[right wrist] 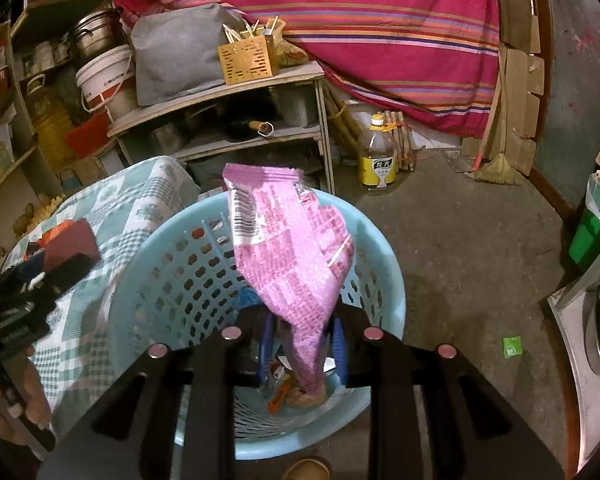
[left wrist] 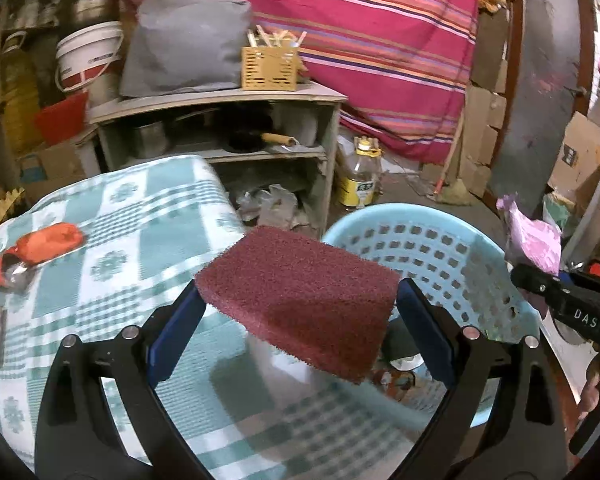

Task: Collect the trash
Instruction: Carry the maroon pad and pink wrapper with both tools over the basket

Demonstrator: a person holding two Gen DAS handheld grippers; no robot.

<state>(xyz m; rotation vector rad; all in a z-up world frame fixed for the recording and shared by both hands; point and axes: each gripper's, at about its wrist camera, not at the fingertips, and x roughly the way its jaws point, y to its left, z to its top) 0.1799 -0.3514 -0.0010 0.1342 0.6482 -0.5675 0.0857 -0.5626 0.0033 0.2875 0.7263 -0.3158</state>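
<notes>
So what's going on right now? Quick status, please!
Left tongs shut on maroon scouring pad. Right tongs shut on pink wrapper, above blue basket. Orange wrapper on table. Nothing blocking.

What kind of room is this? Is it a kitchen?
Probably a storeroom or rough kitchen corner in a home. Open shelves hold metal pots and a bucket, a cooking oil bottle stands on the bare floor, and a broom leans nearby.

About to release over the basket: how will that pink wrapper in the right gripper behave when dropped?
Probably floppy: the pink wrapper sags and creases above the right gripper. It looks thin and empty, so likely light and may flutter rather than drop straight. It hangs over the blue basket, so it should still land inside.
</notes>
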